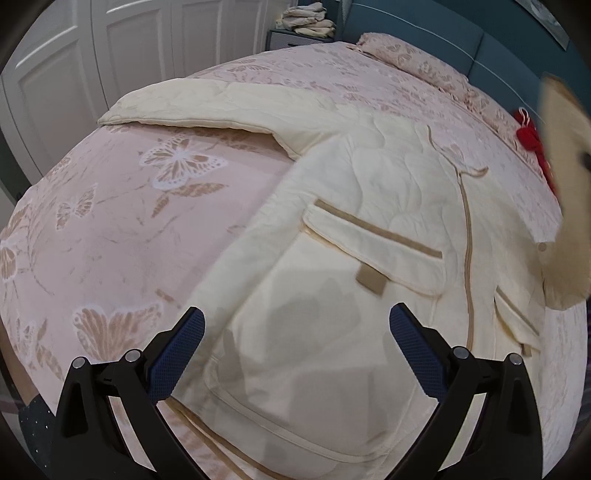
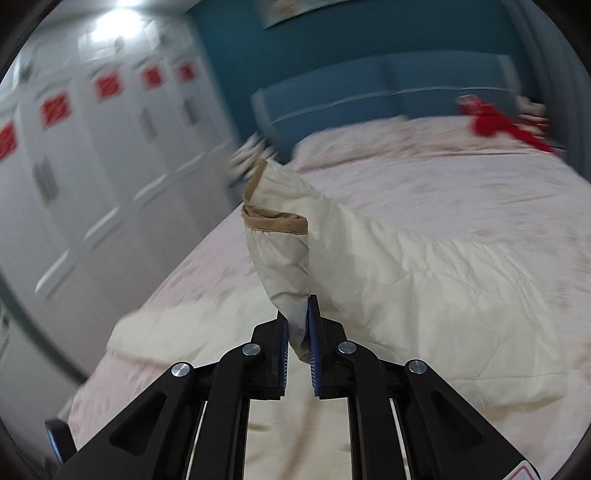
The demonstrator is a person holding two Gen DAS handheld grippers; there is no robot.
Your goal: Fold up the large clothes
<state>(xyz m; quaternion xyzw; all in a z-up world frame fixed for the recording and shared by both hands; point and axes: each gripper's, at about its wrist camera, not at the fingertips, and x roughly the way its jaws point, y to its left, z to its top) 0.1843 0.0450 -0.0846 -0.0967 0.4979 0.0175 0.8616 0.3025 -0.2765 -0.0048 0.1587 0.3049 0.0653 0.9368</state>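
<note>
A cream quilted jacket (image 1: 369,229) with tan trim, a front zip and flap pockets lies spread on the pink bed (image 1: 110,229). Its left sleeve (image 1: 192,107) stretches out toward the far left. My left gripper (image 1: 295,325) is open and empty, hovering just above the jacket's lower hem. My right gripper (image 2: 297,325) is shut on the jacket's other sleeve (image 2: 284,243) near its tan cuff and holds it lifted above the jacket body (image 2: 443,280). That lifted sleeve shows blurred at the right edge of the left wrist view (image 1: 565,184).
A red garment (image 1: 532,140) lies near the pillow (image 1: 413,62) at the head of the bed; it also shows in the right wrist view (image 2: 498,123). A stack of folded cream clothes (image 1: 308,18) sits on a nightstand. White wardrobe doors (image 1: 110,48) line the left side. A teal headboard (image 2: 369,85) stands behind.
</note>
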